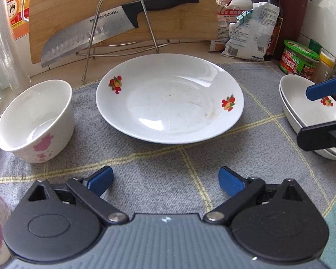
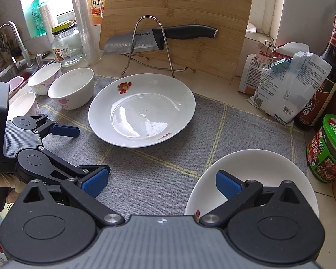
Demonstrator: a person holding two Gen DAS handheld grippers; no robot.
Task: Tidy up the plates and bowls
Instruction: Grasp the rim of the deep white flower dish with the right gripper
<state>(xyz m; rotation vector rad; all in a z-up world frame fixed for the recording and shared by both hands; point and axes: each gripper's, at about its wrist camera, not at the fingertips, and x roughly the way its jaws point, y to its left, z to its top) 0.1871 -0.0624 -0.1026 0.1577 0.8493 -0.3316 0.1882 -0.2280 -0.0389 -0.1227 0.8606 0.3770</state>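
Note:
A white plate with fruit prints (image 1: 168, 98) (image 2: 141, 109) lies in the middle of the grey cloth. My left gripper (image 1: 165, 181) (image 2: 85, 150) is open just short of its near rim, with nothing between its fingers. A white bowl with pink flowers (image 1: 35, 121) (image 2: 71, 87) stands left of the plate, with a second bowl (image 2: 44, 78) and a cup (image 2: 22, 103) beyond it. Two stacked white plates (image 1: 309, 116) (image 2: 257, 163) sit at the right. My right gripper (image 2: 161, 183) (image 1: 303, 116) is open, astride the stack's left rim, one finger over it.
A bamboo cutting board (image 2: 177, 11) leans against the back wall, with a wire rack (image 1: 123, 22) and a large knife (image 1: 100, 31) against it. Food bags (image 2: 286, 85), a dark bottle (image 2: 324, 74) and a green-lidded tub (image 2: 329, 148) crowd the right. Sink (image 2: 18, 71) and glass jar (image 2: 67, 44) at left.

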